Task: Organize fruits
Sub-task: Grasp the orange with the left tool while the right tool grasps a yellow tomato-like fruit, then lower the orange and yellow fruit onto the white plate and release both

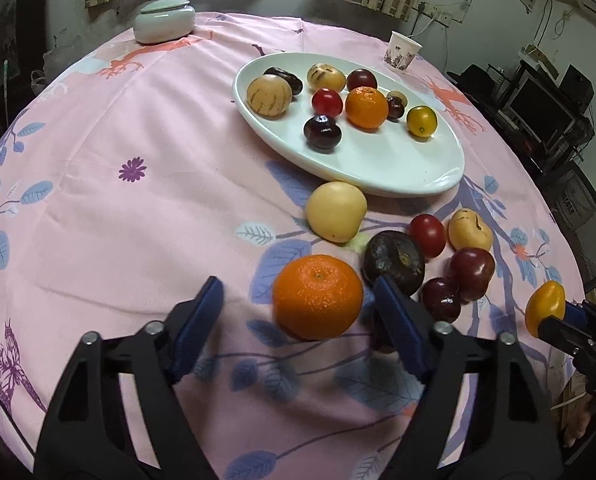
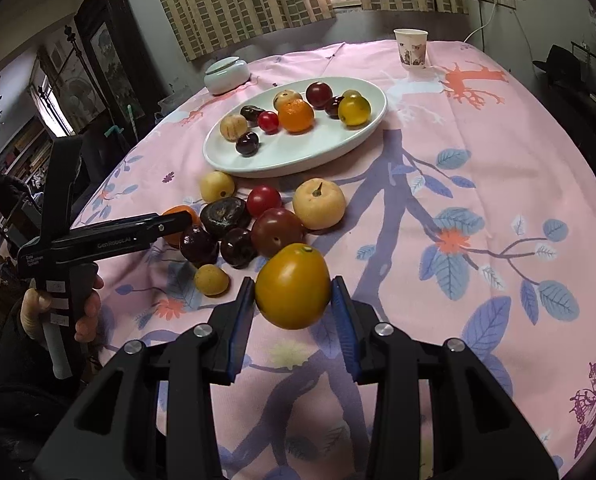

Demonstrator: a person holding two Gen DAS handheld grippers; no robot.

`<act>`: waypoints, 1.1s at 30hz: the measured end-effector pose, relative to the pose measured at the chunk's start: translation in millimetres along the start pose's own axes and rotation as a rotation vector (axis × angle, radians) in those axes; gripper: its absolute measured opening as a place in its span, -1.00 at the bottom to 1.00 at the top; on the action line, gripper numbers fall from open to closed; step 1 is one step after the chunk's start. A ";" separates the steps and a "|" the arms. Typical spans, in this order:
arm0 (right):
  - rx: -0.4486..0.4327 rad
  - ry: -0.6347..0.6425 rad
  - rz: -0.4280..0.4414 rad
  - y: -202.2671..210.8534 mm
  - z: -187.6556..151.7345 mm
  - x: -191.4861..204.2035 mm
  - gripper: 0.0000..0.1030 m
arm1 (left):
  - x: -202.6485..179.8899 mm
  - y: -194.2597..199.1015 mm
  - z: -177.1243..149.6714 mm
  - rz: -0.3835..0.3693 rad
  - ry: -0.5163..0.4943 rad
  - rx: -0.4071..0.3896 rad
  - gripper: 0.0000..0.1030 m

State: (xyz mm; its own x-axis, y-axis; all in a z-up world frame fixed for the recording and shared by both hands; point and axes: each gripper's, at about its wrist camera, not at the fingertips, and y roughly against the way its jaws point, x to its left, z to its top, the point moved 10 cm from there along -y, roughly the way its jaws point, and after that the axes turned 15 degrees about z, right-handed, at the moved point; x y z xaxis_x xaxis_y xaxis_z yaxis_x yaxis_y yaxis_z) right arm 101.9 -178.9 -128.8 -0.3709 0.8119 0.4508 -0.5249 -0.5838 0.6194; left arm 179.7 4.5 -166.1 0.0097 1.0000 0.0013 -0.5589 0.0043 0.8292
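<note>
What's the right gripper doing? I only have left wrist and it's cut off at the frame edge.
Observer: The right gripper is shut on the yellow tomato, with both pads against its sides.
Operator: Anything by the pile that my fingers hide?
Observer: Yes, a small yellow fruit lies on the tablecloth, just on the near side of the dark fruits.
Operator: How does my left gripper look from the side?
Observer: A bare hand holds its handle. The left gripper reaches across the orange and covers most of it. I cannot tell from there whether it touches.
</note>
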 end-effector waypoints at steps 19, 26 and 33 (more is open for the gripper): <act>0.006 0.006 0.009 -2.3 1.1 10.1 -0.24 | -10.8 13.2 -1.0 -0.077 -0.027 -0.019 -0.15; 0.012 0.016 0.016 -7.3 2.0 16.5 -0.24 | -11.7 36.4 -1.1 -0.086 -0.039 -0.059 -0.15; 0.009 0.029 0.024 -10.5 8.5 21.0 -0.24 | -13.4 44.1 -1.1 -0.095 -0.044 -0.068 -0.15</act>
State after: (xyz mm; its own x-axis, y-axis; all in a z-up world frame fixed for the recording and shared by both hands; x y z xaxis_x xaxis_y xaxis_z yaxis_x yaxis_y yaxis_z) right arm 106.1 -155.7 -120.4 -0.4051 0.7975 0.4472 -0.5086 -0.6030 0.6146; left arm 154.0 -8.7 -130.1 0.1013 0.9936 -0.0499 -0.6088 0.1016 0.7868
